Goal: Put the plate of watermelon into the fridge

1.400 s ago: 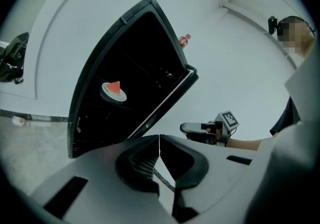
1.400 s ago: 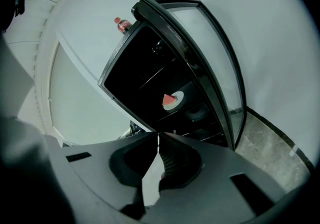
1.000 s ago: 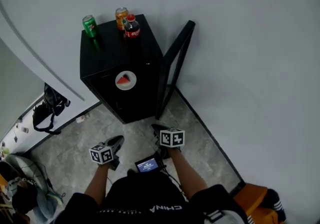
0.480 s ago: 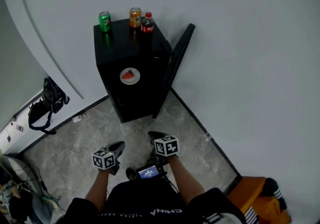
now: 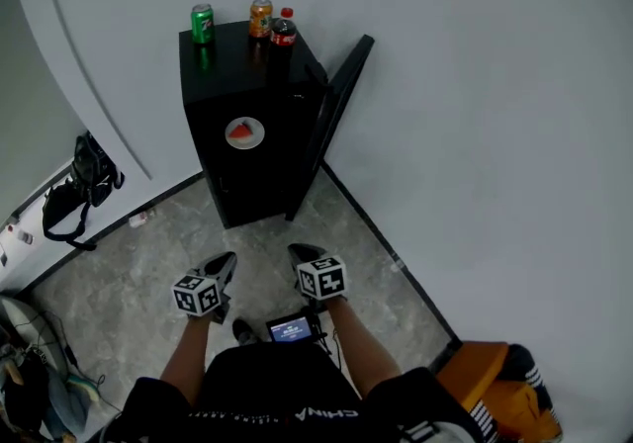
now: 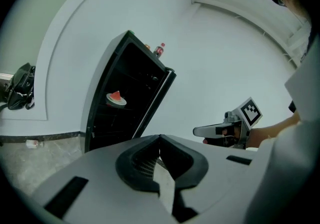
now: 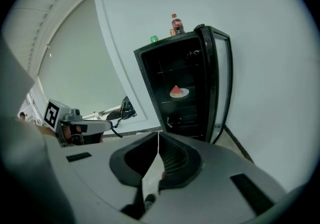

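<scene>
A white plate with a red watermelon slice (image 5: pixel 243 132) (image 6: pixel 116 98) (image 7: pixel 178 92) rests on a shelf inside the black fridge (image 5: pixel 247 105), whose glass door (image 5: pixel 334 115) stands open to the right. Both grippers are held low, well back from the fridge, over the floor. My left gripper (image 5: pixel 224 267) (image 6: pixel 160 139) is shut, its jaws touching with nothing between them. My right gripper (image 5: pixel 302 255) (image 7: pixel 158 134) is also shut and empty. Each gripper shows in the other's view, the right gripper (image 6: pixel 200 130) and the left gripper (image 7: pixel 107 125).
A green can (image 5: pixel 202 24), an orange can (image 5: pixel 260 18) and a cola bottle (image 5: pixel 283 31) stand on the fridge top. A black bag (image 5: pixel 79 189) lies by the left wall. An orange object (image 5: pixel 490 382) sits at the lower right. Grey marble floor (image 5: pixel 158 253) lies between me and the fridge.
The view has drawn back from the fridge, which now looks smaller and farther up the frame. Both grippers stay shut and low, side by side.
</scene>
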The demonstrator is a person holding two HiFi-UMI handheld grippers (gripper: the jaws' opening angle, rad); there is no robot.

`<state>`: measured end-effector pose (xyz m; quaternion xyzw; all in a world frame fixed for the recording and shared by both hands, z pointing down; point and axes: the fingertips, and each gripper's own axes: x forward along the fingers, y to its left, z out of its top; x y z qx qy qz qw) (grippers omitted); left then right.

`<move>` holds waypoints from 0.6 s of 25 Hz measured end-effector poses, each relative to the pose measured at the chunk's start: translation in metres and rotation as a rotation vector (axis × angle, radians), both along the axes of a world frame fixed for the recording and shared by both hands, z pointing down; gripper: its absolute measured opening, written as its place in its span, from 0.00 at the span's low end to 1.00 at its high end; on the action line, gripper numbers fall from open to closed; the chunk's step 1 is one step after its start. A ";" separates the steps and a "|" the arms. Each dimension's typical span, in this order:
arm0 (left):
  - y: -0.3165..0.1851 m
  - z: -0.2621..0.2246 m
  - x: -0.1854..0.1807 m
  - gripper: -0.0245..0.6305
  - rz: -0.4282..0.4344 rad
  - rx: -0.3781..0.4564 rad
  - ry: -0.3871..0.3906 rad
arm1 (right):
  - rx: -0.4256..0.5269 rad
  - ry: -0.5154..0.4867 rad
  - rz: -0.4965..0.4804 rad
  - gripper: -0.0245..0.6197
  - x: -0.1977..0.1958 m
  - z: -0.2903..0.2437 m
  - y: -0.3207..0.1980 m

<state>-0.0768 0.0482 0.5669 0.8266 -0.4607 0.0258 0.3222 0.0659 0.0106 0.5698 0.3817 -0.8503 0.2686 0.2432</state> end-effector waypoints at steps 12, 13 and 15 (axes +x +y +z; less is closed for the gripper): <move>-0.079 -0.075 0.039 0.06 -0.016 0.127 -0.178 | 0.183 0.050 -0.197 0.07 -0.019 -0.063 -0.062; -0.082 -0.078 0.040 0.06 -0.020 0.131 -0.184 | 0.186 0.044 -0.199 0.07 -0.021 -0.066 -0.066; -0.083 -0.080 0.040 0.06 -0.025 0.129 -0.189 | 0.186 0.036 -0.204 0.07 -0.023 -0.069 -0.068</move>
